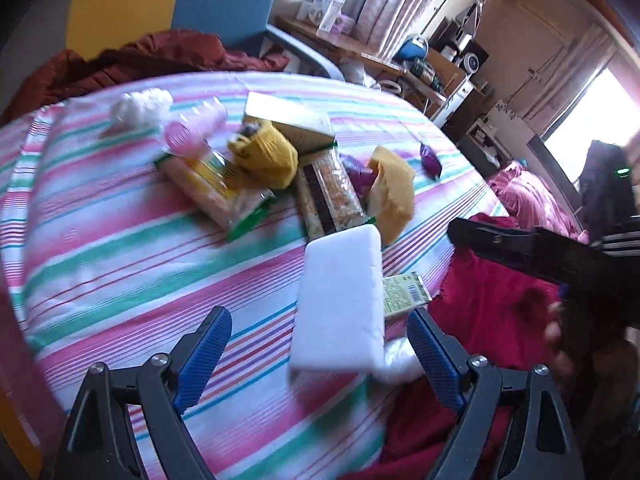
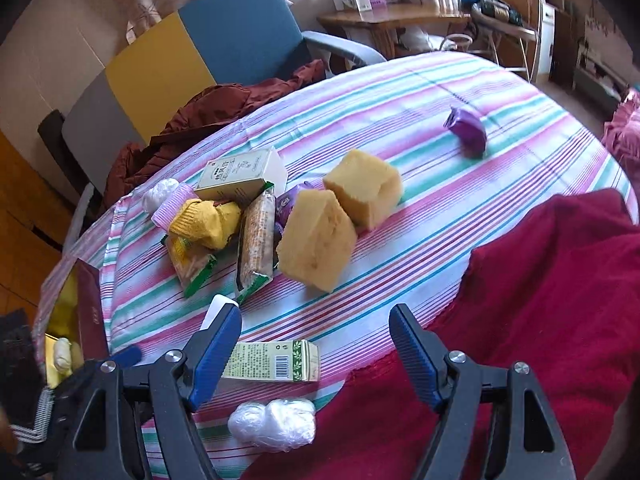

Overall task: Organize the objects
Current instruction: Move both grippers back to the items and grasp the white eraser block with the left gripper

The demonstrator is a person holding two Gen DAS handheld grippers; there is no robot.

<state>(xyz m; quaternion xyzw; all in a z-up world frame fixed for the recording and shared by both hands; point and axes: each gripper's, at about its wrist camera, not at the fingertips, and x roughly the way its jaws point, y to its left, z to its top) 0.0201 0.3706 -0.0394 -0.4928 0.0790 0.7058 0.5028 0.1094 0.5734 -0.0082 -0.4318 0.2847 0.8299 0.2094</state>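
White block point(image 1: 340, 296) hangs blurred between the left tool's point(image 1: 320, 344) wide jaws, touching neither pad, above the striped table point(image 1: 120, 264). Green carton point(image 2: 272, 361) lies beneath the right tool point(image 2: 316, 344), jaws wide, empty. Sponges point(image 2: 320, 236) and snack packs point(image 2: 256, 240) piled beyond.

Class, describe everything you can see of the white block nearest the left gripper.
The white block is a flat rectangular slab with rounded corners, plain, matte and foam-like, unmarked. It lies lengthwise ahead of the left gripper, between its blue-padded fingers, which stand wide and clear of it. It rests on the striped cloth. Its right edge hides part of a small green printed box; its near end meets a crinkled white plastic bundle. The image is blurred, so finer texture cannot be told.
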